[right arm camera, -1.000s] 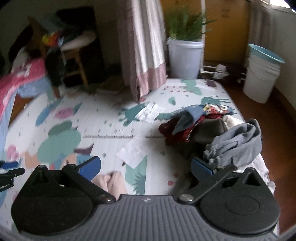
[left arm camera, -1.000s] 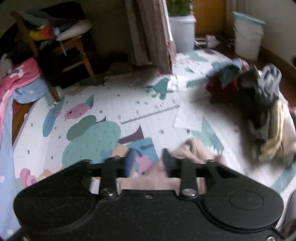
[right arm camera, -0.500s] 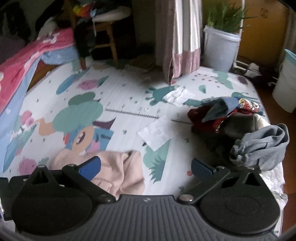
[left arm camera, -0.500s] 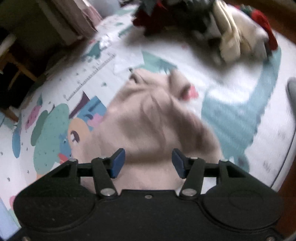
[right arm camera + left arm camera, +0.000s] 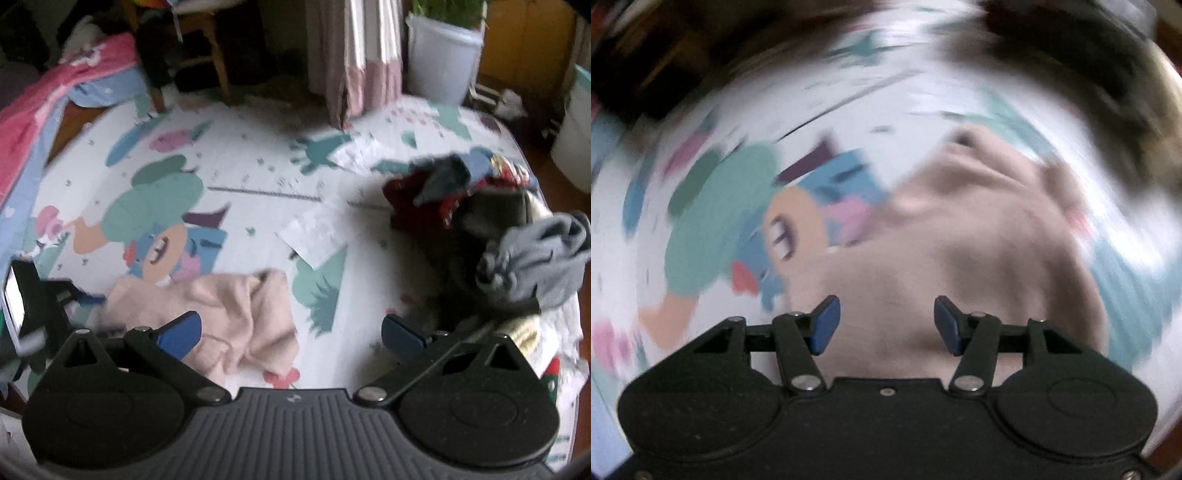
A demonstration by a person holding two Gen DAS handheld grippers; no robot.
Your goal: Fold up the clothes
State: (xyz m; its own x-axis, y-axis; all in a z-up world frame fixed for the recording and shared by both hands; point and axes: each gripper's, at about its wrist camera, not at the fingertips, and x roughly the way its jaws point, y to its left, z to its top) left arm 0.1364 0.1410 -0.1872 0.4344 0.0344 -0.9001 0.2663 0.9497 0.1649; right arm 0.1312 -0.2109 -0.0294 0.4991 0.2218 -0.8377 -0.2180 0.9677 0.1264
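Left hand-held gripper (image 5: 886,325), released, is hanging directly above the crumpled pink garment (image 5: 960,251) lying on the play mat (image 5: 258,147), long axis running ahead-right, while the right hand-held gripper (image 5: 291,332), also released, is sitting farther, garment ahead-left.

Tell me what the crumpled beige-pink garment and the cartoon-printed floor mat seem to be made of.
Crumpled beige-pink garment: probably a soft matte knit or fleece; it slumps in thick, rounded folds. Cartoon-printed floor mat: likely foam or vinyl, smooth, lying flat with a crisp printed picture.
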